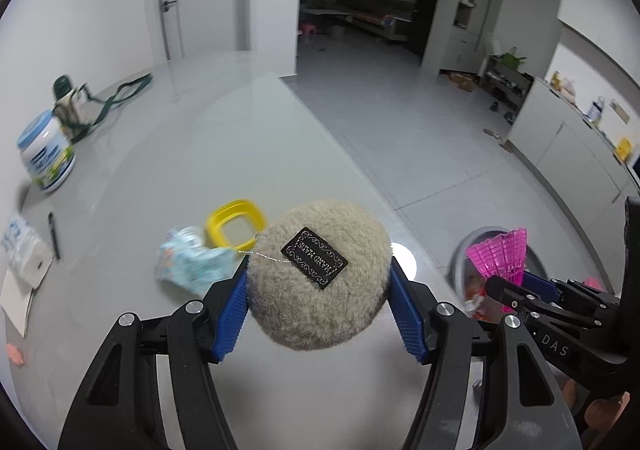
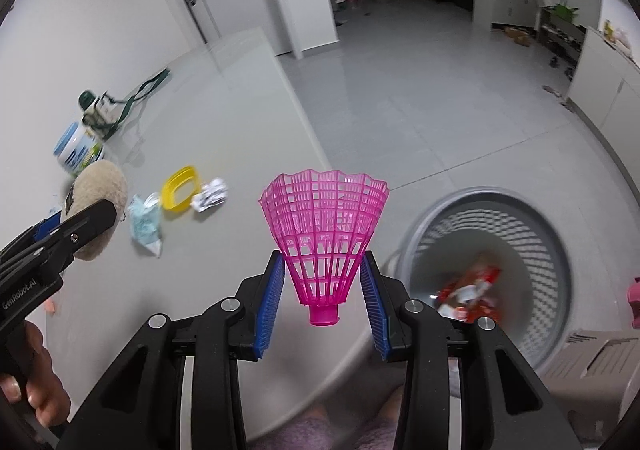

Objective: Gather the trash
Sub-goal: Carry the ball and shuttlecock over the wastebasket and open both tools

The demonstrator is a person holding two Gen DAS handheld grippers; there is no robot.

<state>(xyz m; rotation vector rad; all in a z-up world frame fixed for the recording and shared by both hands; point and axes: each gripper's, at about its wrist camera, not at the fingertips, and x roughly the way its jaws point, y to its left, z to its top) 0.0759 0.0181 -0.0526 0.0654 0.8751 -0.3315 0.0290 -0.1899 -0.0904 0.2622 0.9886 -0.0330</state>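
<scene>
Cool even light, blurred left edges, heavy fisheye vignette.

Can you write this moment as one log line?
left tongs: gripping fluffy pompom | right tongs: gripping pink shuttlecock | grey bin: holds wrappers

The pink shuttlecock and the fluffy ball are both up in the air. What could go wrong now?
1. The right hand-held gripper pinches only the narrow lower part of the pink shuttlecock, so it might slip and land on the floor short of the grey bin.
2. The left hand-held gripper squeezes the soft fluffy ball at its sides, so it could squirm out.
3. Both loads are close together, so they might bump on the way to the bin.
</scene>
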